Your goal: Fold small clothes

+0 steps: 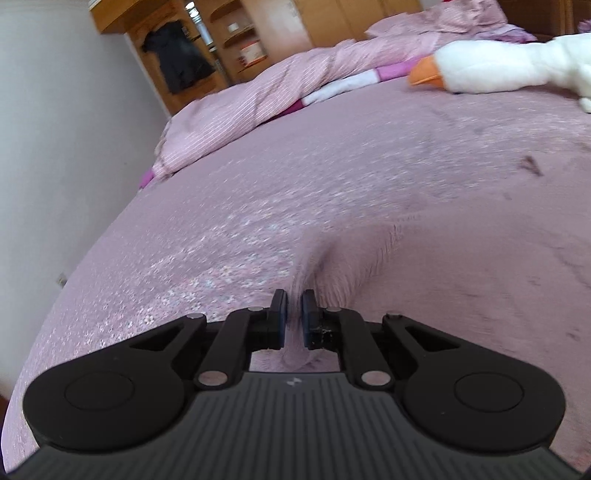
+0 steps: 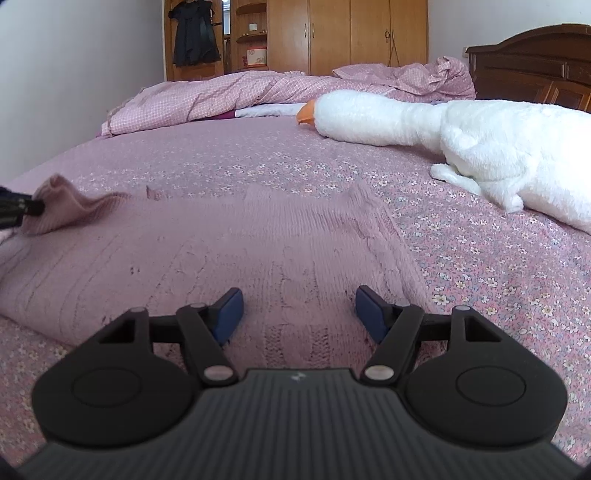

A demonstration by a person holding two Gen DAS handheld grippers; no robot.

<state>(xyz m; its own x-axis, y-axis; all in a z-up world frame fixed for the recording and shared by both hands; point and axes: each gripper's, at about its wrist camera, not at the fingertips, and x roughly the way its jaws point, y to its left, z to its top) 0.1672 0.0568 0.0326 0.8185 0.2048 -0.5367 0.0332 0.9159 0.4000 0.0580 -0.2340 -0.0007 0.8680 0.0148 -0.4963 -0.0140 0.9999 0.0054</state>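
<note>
one pink knit garment (image 2: 229, 236) lies spread on the bed, ribbed and cable-patterned, its near hem just under the right gripper (image 2: 299, 314). garment's left corner is bunched and lifted off the bedspread (image 2: 480, 258), pinched by the left gripper (image 1: 294, 314); from the right wrist view that gripper shows as a dark tip at the left edge w/ fabric puckered around it. in the left wrist view the blue pads are nearly together w/ a fold of pink knit squeezed between them, cloth rising in a ridge ahead of the pads.

right gripper is spread wide, nothing between the pads, hovering low over the hem; can't tell if it touches the knit.

bedspread is pink w/ small white flowers. a white plush goose (image 2: 461, 140) w/ orange beak lies on the right side of the bed, apart from the garment. crumpled pink checked duvet (image 2: 221, 96) sits at the far side. beyond it, wooden wardrobe (image 2: 347, 37), a dark coat (image 2: 194, 33) hanging, and a dark wood headboard (image 2: 535, 62) at far right.
</note>
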